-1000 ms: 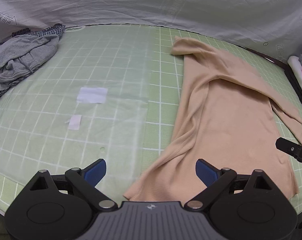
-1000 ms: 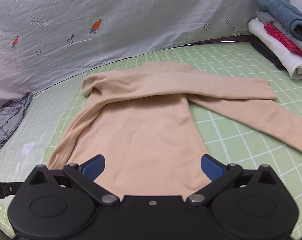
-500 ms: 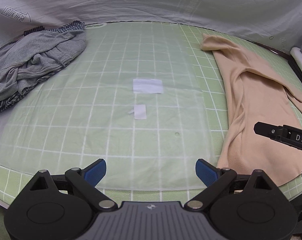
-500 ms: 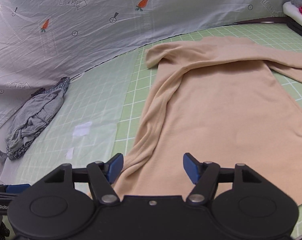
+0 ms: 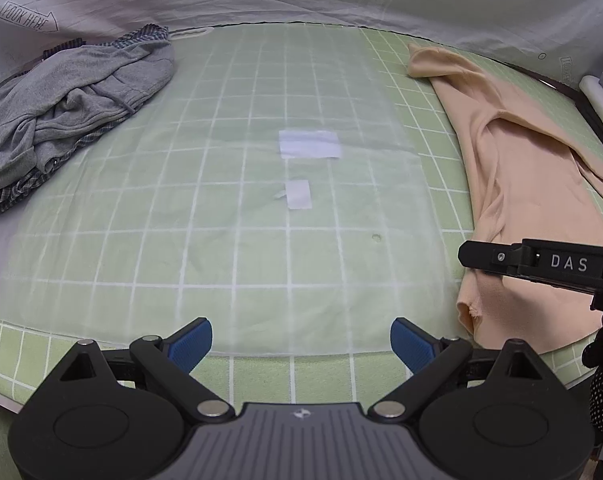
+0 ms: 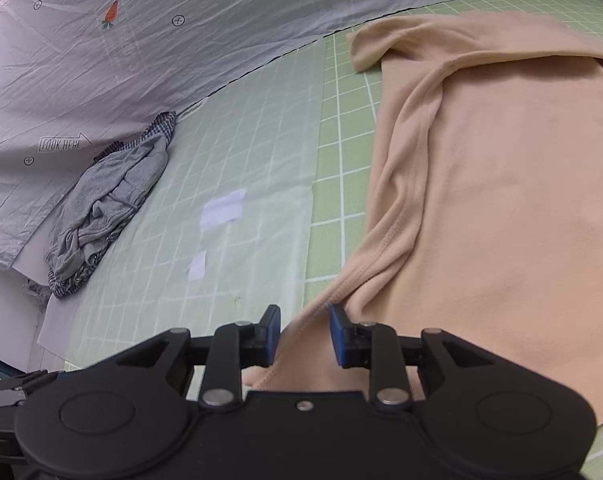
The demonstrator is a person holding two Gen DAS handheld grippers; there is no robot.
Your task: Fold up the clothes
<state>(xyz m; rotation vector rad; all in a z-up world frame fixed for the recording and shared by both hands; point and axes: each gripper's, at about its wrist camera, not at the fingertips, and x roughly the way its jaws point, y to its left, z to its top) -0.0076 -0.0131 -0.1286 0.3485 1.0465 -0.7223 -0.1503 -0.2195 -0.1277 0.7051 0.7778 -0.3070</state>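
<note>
Left gripper: the left gripper [image 5: 300, 344] has its blue-padded fingers spread wide, nothing between them; it hovers over the near edge of the green grid mat [image 5: 261, 376].

Right gripper: the right gripper [image 6: 300, 334] has its jaws narrowed around the cuff end of the sweater's sleeve [image 6: 321, 308]. The fabric runs between the two blue pads, yet a small gap shows on each side, so it is not pinched tight (whether the pads touch the cloth at all cannot be told).

Sweater: the beige long-sleeved sweater [image 6: 501, 200] lies spread flat on the mat, ahead and to the right of the right gripper. Seen from the left wrist, the same sweater [image 5: 533, 184] is off to the right of the left gripper, its sleeve cuff [image 5: 471, 312] just beyond the right fingertip.

Right tool from the left view: a black bar lettered "DAS" [image 5: 541, 264] crosses above the sweater's lower part.

Mat overlay: a translucent sheet [image 5: 221, 200] covers the mat straight ahead of the left gripper, bearing two white paper patches [image 5: 308, 144].

Other clothes: a crumpled grey garment [image 5: 61, 112] with a checked piece under it sits far ahead-left of the left gripper, well apart from the sweater.

Backdrop: a grey printed cloth [image 6: 141, 40] with carrots and arrows rises behind the mat.
</note>
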